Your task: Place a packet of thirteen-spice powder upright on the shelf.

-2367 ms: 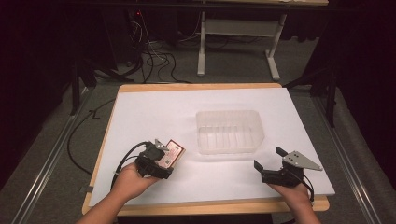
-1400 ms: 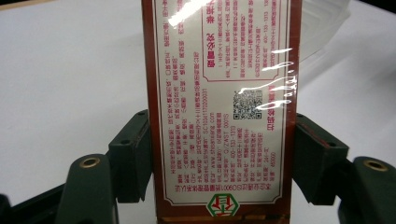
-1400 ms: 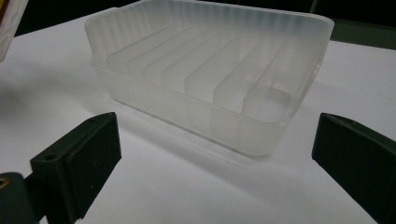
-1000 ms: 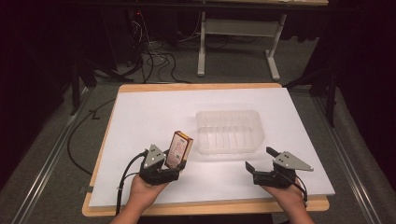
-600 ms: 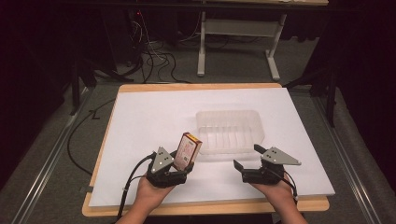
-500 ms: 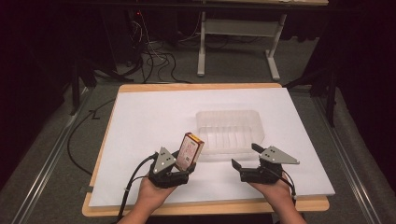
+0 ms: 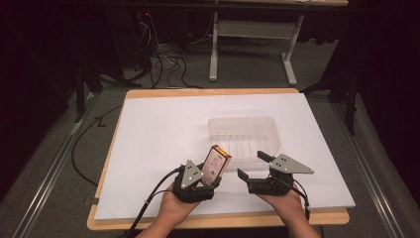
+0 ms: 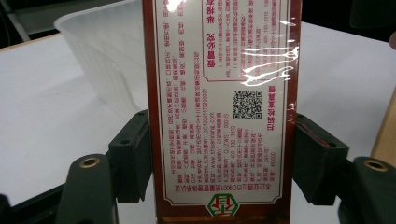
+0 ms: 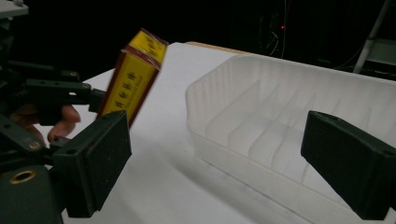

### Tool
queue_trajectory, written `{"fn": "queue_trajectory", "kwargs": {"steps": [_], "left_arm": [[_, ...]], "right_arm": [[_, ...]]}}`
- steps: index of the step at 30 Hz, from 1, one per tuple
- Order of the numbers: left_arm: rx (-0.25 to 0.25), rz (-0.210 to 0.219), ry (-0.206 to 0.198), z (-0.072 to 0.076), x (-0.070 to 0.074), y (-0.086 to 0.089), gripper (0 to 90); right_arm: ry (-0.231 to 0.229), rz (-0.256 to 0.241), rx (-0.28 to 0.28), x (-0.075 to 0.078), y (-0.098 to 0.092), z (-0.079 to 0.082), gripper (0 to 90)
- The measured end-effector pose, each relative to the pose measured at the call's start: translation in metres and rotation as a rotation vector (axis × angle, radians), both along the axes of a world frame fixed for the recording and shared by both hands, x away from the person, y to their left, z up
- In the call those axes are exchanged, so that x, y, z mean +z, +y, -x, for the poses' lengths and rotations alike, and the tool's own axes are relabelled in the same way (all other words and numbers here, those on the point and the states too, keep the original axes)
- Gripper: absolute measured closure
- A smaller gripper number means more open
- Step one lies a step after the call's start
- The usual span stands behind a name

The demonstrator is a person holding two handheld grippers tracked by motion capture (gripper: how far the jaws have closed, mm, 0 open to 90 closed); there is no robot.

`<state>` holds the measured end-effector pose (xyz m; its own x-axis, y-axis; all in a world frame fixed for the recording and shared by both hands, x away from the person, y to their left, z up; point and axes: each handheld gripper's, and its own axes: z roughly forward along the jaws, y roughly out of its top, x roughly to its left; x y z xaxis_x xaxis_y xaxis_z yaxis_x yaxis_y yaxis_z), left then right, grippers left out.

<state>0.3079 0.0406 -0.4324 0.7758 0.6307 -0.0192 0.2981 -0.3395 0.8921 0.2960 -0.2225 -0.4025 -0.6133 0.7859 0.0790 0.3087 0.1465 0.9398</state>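
Left gripper (image 7: 210,174) clamped on a red-and-yellow carton (image 7: 216,164) lifted near the table's front edge, long axis tilted toward the clear plastic tray (image 7: 243,140) just beyond, right gripper (image 7: 253,166) agape alongside, bare white tabletop (image 7: 158,129) around.

Box (image 7: 216,164) clamped between jaws of my left claw (image 7: 207,174), lifted off table (image 7: 148,129), tilted toward tray (image 7: 244,140). Tray just ahead and right of that claw. My right claw (image 7: 253,166) beside it on right, jaws spread, tray's near wall directly before them.
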Motion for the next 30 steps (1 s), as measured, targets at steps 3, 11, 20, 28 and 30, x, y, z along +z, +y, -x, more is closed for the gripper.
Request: {"fn": "queue_trajectory", "kwargs": {"steps": [3, 11, 20, 28, 30], "left_arm": [[-0.010, -0.020, -0.014, 0.003, -0.002, -0.006, 32.5], [-0.034, -0.039, -0.012, 0.008, -0.007, -0.019, 32.5], [-0.056, -0.031, -0.018, 0.016, -0.007, -0.027, 32.4], [-0.049, -0.021, -0.036, 0.022, -0.005, -0.030, 32.4], [-0.044, -0.021, -0.037, 0.022, -0.005, -0.030, 32.4]], "right_arm": [[-0.003, -0.003, 0.017, 0.001, 0.003, 0.003, 9.5], [0.011, -0.032, 0.060, 0.000, 0.012, 0.008, 12.3], [0.039, -0.055, 0.078, -0.006, 0.014, 0.007, 19.7], [0.072, -0.115, 0.087, -0.009, 0.009, 0.007, 35.9], [0.075, -0.119, 0.095, -0.010, 0.010, 0.007, 39.4]]}}
